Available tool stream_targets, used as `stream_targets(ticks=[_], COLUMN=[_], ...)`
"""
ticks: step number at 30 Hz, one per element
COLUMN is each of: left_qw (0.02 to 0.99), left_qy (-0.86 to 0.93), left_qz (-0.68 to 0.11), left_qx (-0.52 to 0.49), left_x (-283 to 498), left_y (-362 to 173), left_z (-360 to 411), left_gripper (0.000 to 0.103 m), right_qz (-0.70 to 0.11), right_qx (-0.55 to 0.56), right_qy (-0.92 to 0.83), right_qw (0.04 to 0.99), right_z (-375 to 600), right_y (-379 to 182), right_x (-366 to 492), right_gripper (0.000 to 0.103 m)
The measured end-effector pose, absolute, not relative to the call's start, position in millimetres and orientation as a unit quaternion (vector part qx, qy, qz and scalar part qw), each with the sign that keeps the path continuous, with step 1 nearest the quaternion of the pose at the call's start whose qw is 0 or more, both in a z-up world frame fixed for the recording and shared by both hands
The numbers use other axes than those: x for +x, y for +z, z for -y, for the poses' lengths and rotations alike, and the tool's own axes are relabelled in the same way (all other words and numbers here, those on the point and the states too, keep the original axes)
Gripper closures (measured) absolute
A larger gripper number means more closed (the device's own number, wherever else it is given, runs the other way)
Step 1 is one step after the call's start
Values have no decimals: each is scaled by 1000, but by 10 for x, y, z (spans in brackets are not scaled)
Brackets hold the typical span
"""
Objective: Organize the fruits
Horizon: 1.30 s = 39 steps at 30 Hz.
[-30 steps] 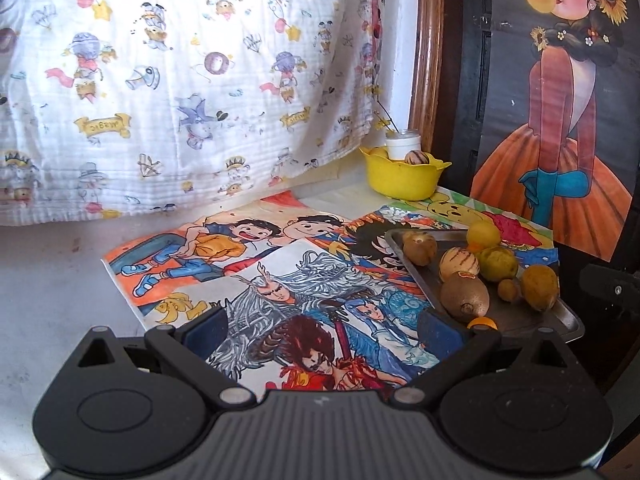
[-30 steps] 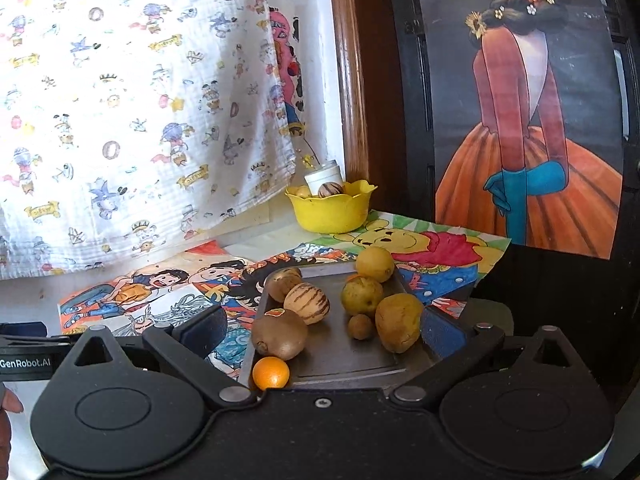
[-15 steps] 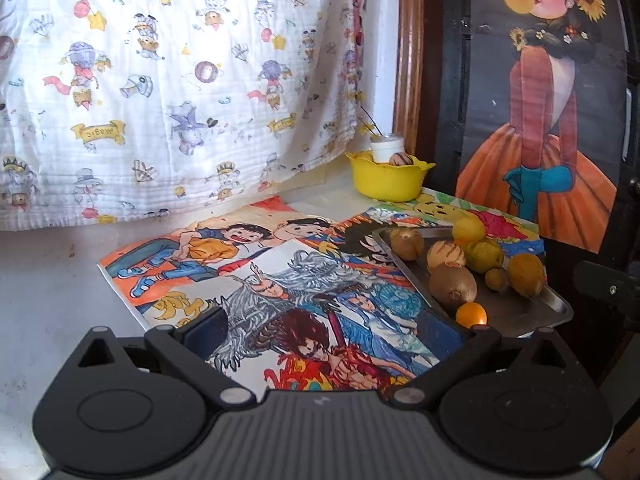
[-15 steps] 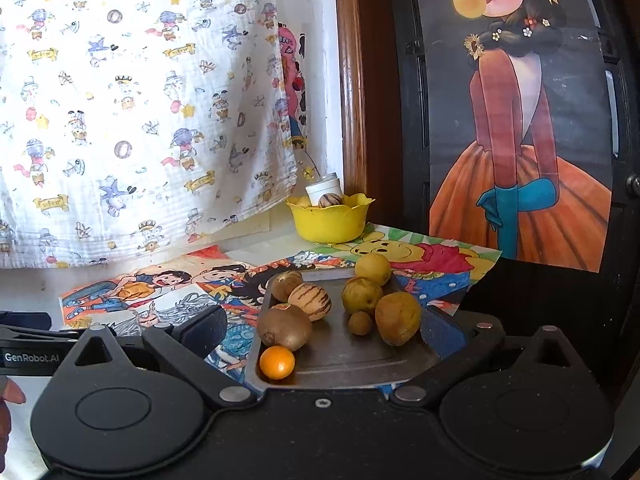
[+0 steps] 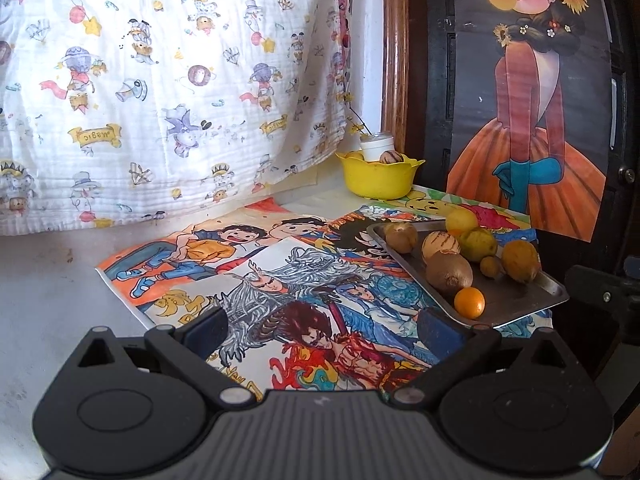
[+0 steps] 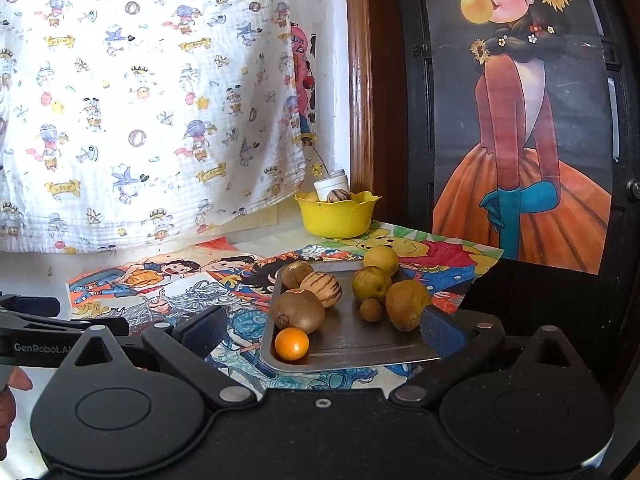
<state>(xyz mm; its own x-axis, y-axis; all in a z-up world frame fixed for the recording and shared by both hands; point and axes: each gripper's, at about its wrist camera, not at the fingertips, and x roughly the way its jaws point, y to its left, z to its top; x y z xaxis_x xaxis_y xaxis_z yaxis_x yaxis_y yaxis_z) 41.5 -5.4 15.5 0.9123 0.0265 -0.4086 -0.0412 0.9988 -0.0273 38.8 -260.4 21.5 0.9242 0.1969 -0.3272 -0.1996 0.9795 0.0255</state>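
Note:
A metal tray (image 6: 360,350) holds several fruits: a small orange (image 6: 291,343), a brown kiwi (image 6: 298,311), a striped melon-like fruit (image 6: 322,288), yellow-green fruits and a small brown one. The tray (image 5: 516,300) lies right of my left gripper. A yellow bowl (image 6: 337,216) at the back holds a striped fruit and a white jar. My right gripper (image 6: 322,330) is open and empty, just in front of the tray. My left gripper (image 5: 322,326) is open and empty above the drawings.
Colourful drawings (image 5: 280,276) cover the counter. A printed cloth (image 5: 160,80) hangs at the back. A wooden frame (image 6: 360,80) and a dark door with a poster (image 6: 520,120) stand to the right. The left gripper's body (image 6: 36,344) shows at the right wrist view's left edge.
Both grippers have drawn back and risen slightly, so the tray and bowl look smaller and farther. Both stay open. No fruit has moved.

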Motion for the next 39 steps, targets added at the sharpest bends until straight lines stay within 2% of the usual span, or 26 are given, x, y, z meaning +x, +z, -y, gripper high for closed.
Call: stream_targets(ticks=[39], left_qw=[977], left_qy=[13], left_qz=[-213], left_qx=[-21], left_x=[274], left_y=[22], left_z=[-84], left_gripper=[0], right_qz=[-157], right_qx=[-35], right_qy=[94], right_qw=[983], right_z=[2502], right_y=[17], right_x=[233], right_gripper=[1])
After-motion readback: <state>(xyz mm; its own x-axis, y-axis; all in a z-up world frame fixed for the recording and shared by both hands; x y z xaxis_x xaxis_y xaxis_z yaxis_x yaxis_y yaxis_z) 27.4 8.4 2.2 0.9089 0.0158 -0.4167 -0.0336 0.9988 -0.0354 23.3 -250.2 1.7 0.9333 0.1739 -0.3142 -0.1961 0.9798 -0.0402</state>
